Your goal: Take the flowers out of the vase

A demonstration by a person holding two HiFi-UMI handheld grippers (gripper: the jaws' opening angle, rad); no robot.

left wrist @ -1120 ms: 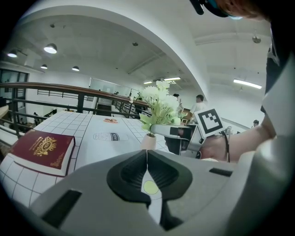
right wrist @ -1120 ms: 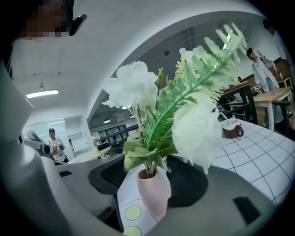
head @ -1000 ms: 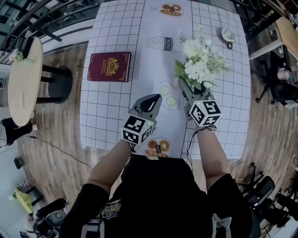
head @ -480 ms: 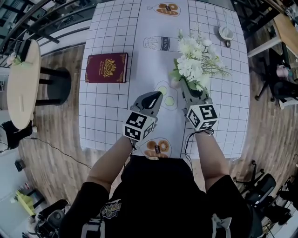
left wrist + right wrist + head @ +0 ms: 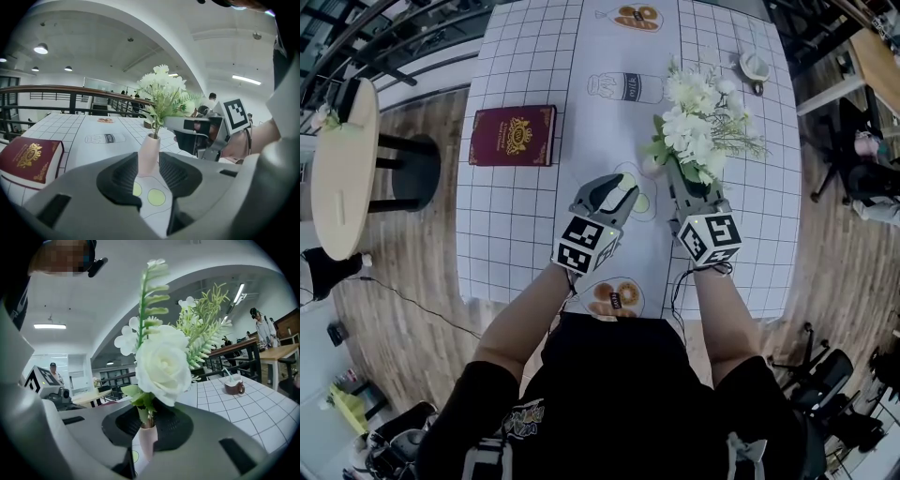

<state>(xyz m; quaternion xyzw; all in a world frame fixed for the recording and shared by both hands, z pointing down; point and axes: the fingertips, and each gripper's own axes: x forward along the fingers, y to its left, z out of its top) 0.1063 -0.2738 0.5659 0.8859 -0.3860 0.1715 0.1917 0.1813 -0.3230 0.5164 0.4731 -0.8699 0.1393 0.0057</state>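
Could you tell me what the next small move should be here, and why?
Probably ease the left claw forward and close it on the vase. Its jaws have just been opening, the vase ahead of their gap, ungripped. The right claw has just been closing on the flowers above the neck; a steadied vase should let them lift out.

The right gripper [image 5: 149,424] has just been closing, and its jaws are now pressing on the green stems of the white flowers [image 5: 161,363], right above the mouth of the pink vase [image 5: 147,447]. A brown cup [image 5: 233,387] with a straw is standing well apart on the gridded bench [image 5: 262,405].
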